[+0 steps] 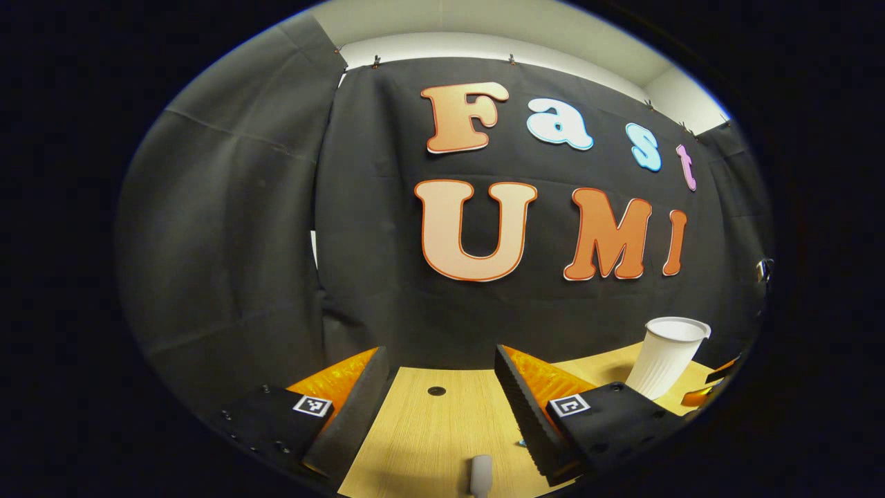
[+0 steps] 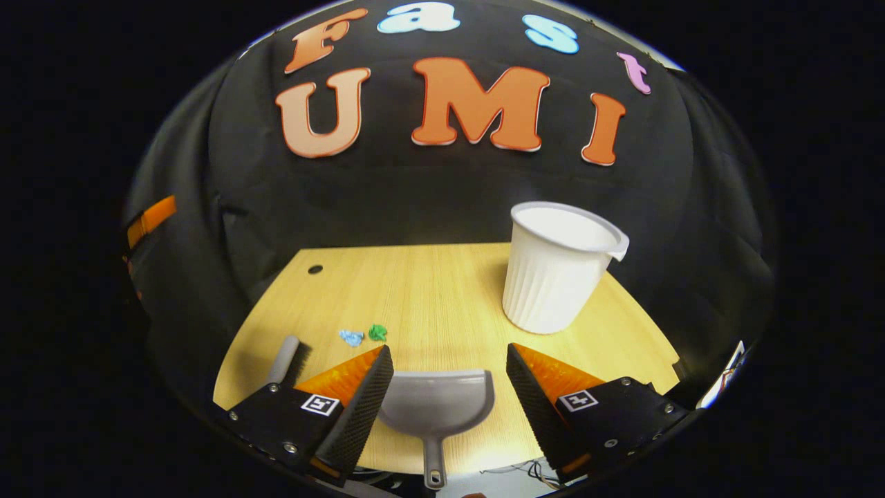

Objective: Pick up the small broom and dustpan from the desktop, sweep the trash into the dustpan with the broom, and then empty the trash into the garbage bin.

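I'm at pickup; right gripper spread above the dustpan; left gripper spread over the broom; next, descend and clamp handles.

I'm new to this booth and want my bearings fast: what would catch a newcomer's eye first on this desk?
The tall white ribbed cup stands out most, upright toward the back right of the wooden desktop. Next is the grey dustpan lying at the near edge, framed between the open right tongs. To its left lie two small scraps of trash, one blue and one green, with the small broom beside them.
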Demonstrator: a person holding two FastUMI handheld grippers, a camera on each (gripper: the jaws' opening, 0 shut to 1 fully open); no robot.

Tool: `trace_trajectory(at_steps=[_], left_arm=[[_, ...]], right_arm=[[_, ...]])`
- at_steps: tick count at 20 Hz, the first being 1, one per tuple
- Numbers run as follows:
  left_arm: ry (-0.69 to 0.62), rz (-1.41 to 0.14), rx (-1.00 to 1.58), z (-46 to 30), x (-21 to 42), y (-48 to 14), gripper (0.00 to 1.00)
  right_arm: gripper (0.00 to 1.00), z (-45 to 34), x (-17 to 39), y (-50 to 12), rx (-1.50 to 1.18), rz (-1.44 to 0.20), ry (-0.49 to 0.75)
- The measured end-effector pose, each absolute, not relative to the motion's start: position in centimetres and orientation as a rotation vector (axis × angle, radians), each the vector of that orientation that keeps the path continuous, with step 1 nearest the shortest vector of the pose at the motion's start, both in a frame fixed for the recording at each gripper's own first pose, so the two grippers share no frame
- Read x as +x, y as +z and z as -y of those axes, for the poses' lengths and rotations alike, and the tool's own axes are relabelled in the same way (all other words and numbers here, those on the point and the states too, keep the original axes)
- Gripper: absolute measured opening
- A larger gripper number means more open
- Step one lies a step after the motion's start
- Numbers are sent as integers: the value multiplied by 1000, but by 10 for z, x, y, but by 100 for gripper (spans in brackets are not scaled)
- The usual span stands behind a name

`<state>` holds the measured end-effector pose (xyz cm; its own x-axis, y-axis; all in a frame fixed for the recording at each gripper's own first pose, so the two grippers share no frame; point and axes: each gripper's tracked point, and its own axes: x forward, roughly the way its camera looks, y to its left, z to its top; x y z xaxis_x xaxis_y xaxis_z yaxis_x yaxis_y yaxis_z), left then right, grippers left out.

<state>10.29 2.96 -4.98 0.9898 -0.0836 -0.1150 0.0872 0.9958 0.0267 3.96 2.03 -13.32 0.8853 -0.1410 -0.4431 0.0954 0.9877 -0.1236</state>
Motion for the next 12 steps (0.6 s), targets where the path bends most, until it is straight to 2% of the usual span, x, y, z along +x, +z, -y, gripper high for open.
trace_trajectory(at_steps=[4, 7, 12], left_arm=[[-68, -133, 40, -43, 105, -60, 98], [-46, -147, 39, -56, 106, -65, 99], [-22, -178, 40, -69, 109, -78, 100]], right_arm=[[99, -24, 23, -190, -109, -654, -103], [99, -17, 7, -224, -80, -794, -134], [99, -19, -11, -268, -34, -959, -123]])
